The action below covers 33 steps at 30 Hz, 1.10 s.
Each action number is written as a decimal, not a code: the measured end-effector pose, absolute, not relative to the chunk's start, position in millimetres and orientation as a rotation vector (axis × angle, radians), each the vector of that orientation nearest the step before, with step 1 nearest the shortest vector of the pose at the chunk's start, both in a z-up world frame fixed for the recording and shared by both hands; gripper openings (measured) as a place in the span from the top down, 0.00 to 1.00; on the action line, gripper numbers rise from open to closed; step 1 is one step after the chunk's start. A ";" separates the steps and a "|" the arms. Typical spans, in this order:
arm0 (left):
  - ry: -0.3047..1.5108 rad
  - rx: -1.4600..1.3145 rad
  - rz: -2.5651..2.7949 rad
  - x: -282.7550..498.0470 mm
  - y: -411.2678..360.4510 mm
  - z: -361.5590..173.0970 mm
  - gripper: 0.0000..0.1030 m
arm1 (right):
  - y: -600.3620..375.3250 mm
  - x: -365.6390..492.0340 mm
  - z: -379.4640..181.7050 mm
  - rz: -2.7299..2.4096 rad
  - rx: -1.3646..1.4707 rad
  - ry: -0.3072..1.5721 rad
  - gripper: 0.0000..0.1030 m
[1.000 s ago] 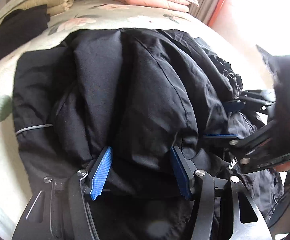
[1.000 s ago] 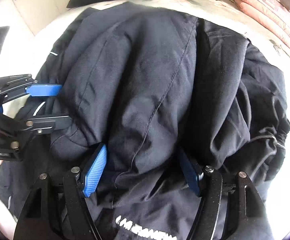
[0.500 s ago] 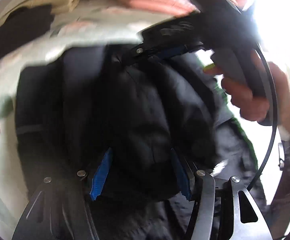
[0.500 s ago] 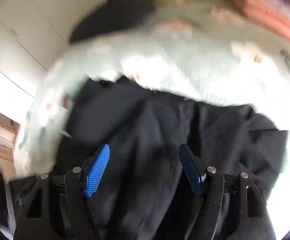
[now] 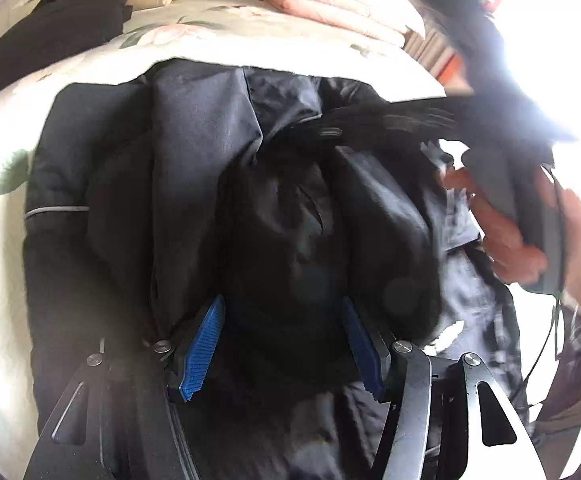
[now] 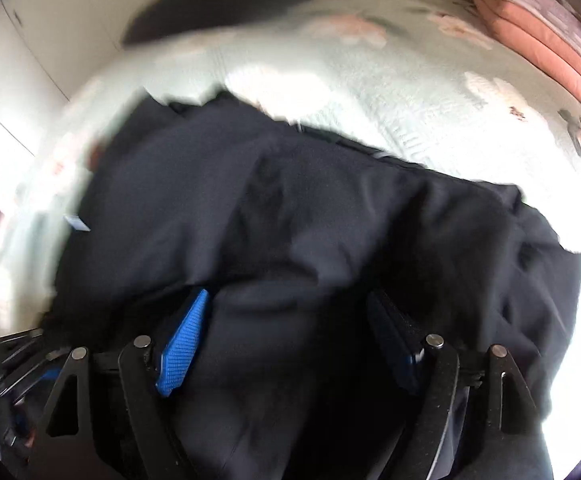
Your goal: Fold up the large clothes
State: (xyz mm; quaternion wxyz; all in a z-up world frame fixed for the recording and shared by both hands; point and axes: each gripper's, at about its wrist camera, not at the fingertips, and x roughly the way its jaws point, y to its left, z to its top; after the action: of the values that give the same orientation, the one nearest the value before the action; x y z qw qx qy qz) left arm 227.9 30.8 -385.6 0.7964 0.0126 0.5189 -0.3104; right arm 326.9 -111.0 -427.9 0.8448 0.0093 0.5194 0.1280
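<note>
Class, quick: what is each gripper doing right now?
Left gripper: open, jacket fabric between its fingers.
Right gripper: open, over the jacket.

1. The left wrist view looks forward between its own blue pads [image 5: 202,346], close over the black jacket [image 5: 194,168], facing the pink folded bedding [image 5: 330,2].
2. The right wrist view, blurred, sits equally close above the jacket [image 6: 290,208], facing the same pink bedding [image 6: 546,36].
3. Both share the jacket and the floral bedspread [image 5: 194,36].
</note>
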 end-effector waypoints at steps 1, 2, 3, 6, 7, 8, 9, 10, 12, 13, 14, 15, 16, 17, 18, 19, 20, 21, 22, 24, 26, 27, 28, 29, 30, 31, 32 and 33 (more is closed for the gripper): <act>1.110 -0.016 -0.673 226.0 36.2 -375.6 0.39 | -113.7 314.1 -419.1 0.273 0.017 1.083 0.20; 1.092 -0.055 -0.679 225.1 41.0 -365.7 0.39 | -113.8 301.7 -413.5 0.284 0.015 1.076 0.20; 1.064 -0.086 -0.673 226.2 45.9 -354.9 0.39 | -112.7 288.4 -411.4 0.298 0.012 1.075 0.22; 1.034 -0.130 -0.646 242.5 53.6 -347.4 0.39 | -106.4 267.3 -436.0 0.312 -0.087 1.150 0.34; 1.051 -0.123 -0.616 253.5 54.0 -355.5 0.39 | -108.6 267.5 -446.7 0.302 -0.113 1.177 0.35; 1.083 -0.108 -0.589 263.4 52.5 -368.1 0.39 | -110.2 270.6 -460.6 0.298 -0.121 1.207 0.35; 1.128 -0.091 -0.558 274.0 53.7 -386.4 0.40 | -109.6 270.7 -474.5 0.304 -0.118 1.218 0.35; 1.180 -0.112 -0.559 282.3 53.1 -406.1 0.40 | -109.9 269.7 -478.1 0.304 -0.119 1.189 0.34; 1.167 -0.120 -0.570 283.7 50.0 -414.2 0.41 | -111.6 271.5 -475.1 0.295 -0.095 1.180 0.33; 1.162 -0.102 -0.572 282.4 48.5 -411.7 0.41 | -114.1 268.5 -470.8 0.291 -0.089 1.180 0.33; 1.158 -0.094 -0.570 279.8 48.1 -408.9 0.41 | -114.8 266.6 -466.7 0.291 -0.088 1.174 0.33; 1.154 -0.098 -0.566 276.2 49.4 -405.2 0.41 | -116.7 264.3 -461.5 0.294 -0.079 1.169 0.33; 1.151 -0.106 -0.565 275.3 50.5 -402.9 0.41 | -118.2 265.5 -456.7 0.298 -0.064 1.169 0.33; 1.148 -0.114 -0.564 270.0 53.3 -398.3 0.40 | -124.0 261.4 -449.3 0.300 -0.045 1.170 0.33; 1.142 -0.123 -0.565 262.9 58.3 -392.5 0.40 | -128.7 256.6 -440.2 0.300 -0.019 1.168 0.33; 1.131 -0.127 -0.565 249.8 66.2 -387.0 0.40 | -134.1 252.7 -433.0 0.295 -0.004 1.162 0.32; 1.122 -0.132 -0.563 245.1 73.0 -383.3 0.40 | -138.8 246.0 -425.7 0.282 0.003 1.160 0.31; 1.121 -0.143 -0.561 238.0 79.8 -379.0 0.40 | -142.5 238.3 -420.7 0.269 0.004 1.159 0.30; 1.124 -0.164 -0.561 233.1 86.4 -376.5 0.40 | -146.7 231.4 -416.9 0.262 0.009 1.157 0.30; 1.138 -0.232 -0.561 220.0 107.1 -373.7 0.40 | -156.3 214.3 -412.6 0.236 0.032 1.165 0.29; 1.160 -0.240 -0.536 213.6 120.8 -376.7 0.40 | -156.3 185.9 -414.7 0.199 0.061 1.185 0.29; 1.176 -0.232 -0.513 204.8 130.3 -378.1 0.40 | -160.8 174.5 -415.5 0.176 0.073 1.199 0.29; 1.183 -0.229 -0.503 197.6 138.9 -379.9 0.40 | -162.7 166.0 -413.2 0.154 0.075 1.208 0.29; 1.189 -0.227 -0.495 190.7 146.7 -378.6 0.40 | -165.5 152.9 -412.6 0.123 0.077 1.214 0.29; 1.194 -0.225 -0.483 182.2 155.5 -376.6 0.40 | -167.8 138.5 -411.9 0.096 0.085 1.221 0.29; 1.202 -0.222 -0.473 171.5 165.3 -373.3 0.40 | -169.4 124.0 -410.6 0.077 0.099 1.230 0.29; 1.212 -0.214 -0.465 165.6 172.5 -371.1 0.40 | -173.7 109.8 -409.7 0.057 0.121 1.246 0.29; 1.227 -0.194 -0.449 152.9 183.0 -368.1 0.40 | -178.1 94.6 -408.7 0.036 0.141 1.258 0.29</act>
State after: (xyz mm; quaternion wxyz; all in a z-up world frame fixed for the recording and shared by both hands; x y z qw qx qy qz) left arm 152.9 183.0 -368.1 0.7898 -0.0899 0.5698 -0.2085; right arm 94.6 -178.1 -408.7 0.8061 0.0661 0.5878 0.0170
